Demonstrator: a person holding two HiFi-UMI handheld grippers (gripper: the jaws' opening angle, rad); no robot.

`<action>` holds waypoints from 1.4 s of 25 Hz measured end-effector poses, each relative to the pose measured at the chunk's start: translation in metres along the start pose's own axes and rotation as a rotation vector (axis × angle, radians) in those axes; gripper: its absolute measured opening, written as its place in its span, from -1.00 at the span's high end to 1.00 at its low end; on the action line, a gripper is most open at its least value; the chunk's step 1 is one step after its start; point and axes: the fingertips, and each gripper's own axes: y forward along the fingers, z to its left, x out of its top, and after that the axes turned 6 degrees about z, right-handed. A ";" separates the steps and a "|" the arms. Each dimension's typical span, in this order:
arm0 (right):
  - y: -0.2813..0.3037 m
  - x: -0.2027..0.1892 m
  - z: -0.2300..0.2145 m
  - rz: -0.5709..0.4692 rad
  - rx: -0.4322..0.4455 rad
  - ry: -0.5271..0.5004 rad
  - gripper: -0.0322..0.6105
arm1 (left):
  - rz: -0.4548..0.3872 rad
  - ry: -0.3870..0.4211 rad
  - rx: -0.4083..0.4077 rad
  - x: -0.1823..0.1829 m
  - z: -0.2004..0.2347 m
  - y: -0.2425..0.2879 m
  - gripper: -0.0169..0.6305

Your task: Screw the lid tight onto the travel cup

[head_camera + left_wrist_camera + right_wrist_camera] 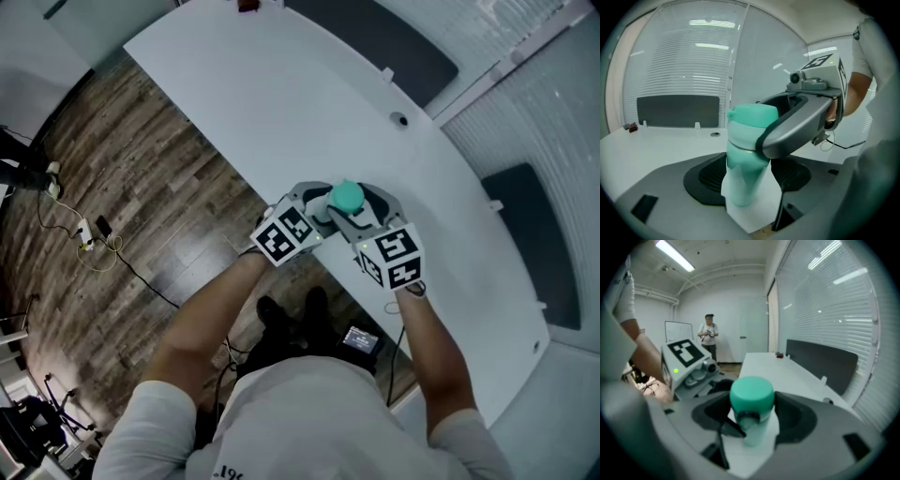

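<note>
A teal travel cup (740, 180) stands upright at the near edge of the white table (281, 94), its teal lid (348, 195) on top. My left gripper (746, 185) is shut on the cup's body, low down, with a jaw on each side. My right gripper (751, 414) is shut on the lid (751, 397), its dark pads against both sides. In the head view the left gripper (322, 208) and the right gripper (362, 214) meet around the cup from the near side. The right gripper's grey jaw (801, 126) wraps the lid (752, 119) in the left gripper view.
The table runs far and left from the cup. A round cable hole (400, 119) and a small red object (248, 6) lie on it. Dark panels (375, 37) stand along its far edge before the window blinds. Cables (94, 244) trail on the wooden floor. A person (708, 336) stands far off.
</note>
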 end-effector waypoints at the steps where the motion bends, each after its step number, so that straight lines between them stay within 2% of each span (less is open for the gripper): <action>1: 0.000 0.000 0.001 0.002 0.029 -0.018 -0.05 | 0.007 0.021 -0.016 0.000 0.000 0.000 0.00; 4: 0.000 -0.001 0.001 0.013 0.105 -0.047 -0.05 | 0.015 0.030 -0.046 0.000 0.000 0.003 0.00; 7: 0.001 0.000 0.000 0.011 0.104 -0.050 -0.05 | -0.014 -0.023 -0.032 0.000 0.001 0.004 0.00; 11: 0.002 -0.001 -0.002 -0.002 0.020 -0.013 -0.05 | -0.058 -0.076 0.046 -0.001 0.003 0.004 0.00; 19: 0.001 -0.001 -0.005 -0.008 -0.184 0.083 -0.05 | -0.079 -0.161 0.204 -0.001 0.007 0.002 0.00; 23: 0.000 -0.002 -0.006 -0.012 -0.205 0.105 -0.05 | -0.076 -0.198 0.268 -0.002 0.007 0.002 0.00; 26: 0.001 -0.001 -0.005 -0.017 -0.159 0.088 -0.05 | -0.057 -0.181 0.233 -0.004 0.006 0.002 0.00; 32: 0.002 0.001 0.002 -0.011 -0.025 0.000 -0.05 | -0.007 -0.043 0.085 -0.003 0.003 0.000 0.00; 35: 0.000 -0.001 0.003 -0.016 0.017 -0.022 -0.05 | 0.012 -0.013 0.050 -0.004 0.001 0.000 0.00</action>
